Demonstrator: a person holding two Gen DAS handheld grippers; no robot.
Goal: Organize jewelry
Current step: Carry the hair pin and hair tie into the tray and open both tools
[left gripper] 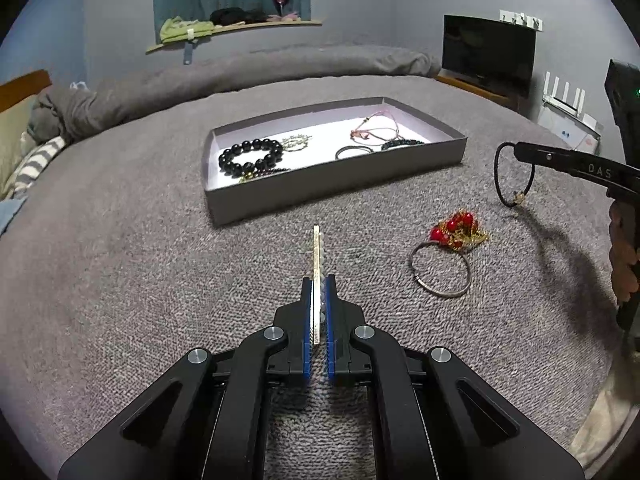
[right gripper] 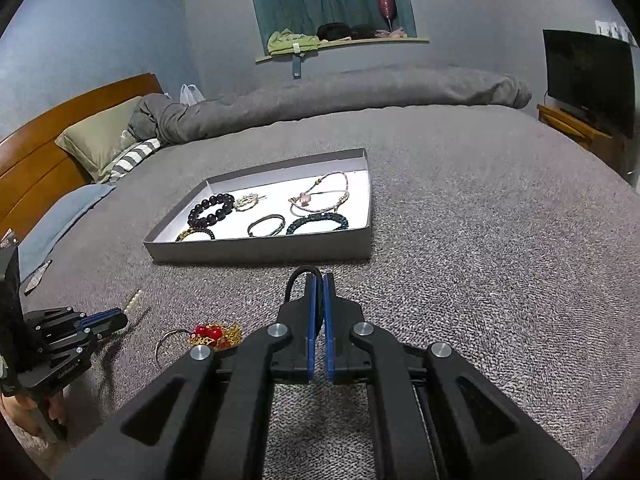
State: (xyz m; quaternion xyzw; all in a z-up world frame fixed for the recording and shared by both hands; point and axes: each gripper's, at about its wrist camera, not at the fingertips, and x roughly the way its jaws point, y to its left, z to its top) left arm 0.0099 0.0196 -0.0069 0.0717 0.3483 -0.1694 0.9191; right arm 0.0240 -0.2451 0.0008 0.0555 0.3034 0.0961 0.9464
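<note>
My left gripper [left gripper: 319,280] was clamped on a thin pale strip of jewelry [left gripper: 317,256], seen edge-on and sticking forward past the tips, short of the near wall of the grey tray [left gripper: 336,188]. My right gripper [right gripper: 319,280] was closed on a black cord bracelet [left gripper: 514,176], held off the bed to the right of the tray. Still loose on the bedspread [left gripper: 160,280], nearer me than the tray, lay a silver ring with red beads [left gripper: 448,256].

The risk I judged greatest was the cord slipping: only a short arc sat between my right pads, and the rest of the loop with its small gold charm dangled free, so a quick swing toward the tray might have shaken it out or caught it on the tray wall. The strip in my left gripper was pinched at one end only, so it could have pivoted or dropped short of the tray. Releasing either piece onto the black bead bracelet [left gripper: 250,156] risked tangling.

The left view showed the cord's whole hanging loop; the right view showed only a black arc above my tips. The right view laid the tray's contents out more plainly and showed the strip as a beaded row at my left gripper.
</note>
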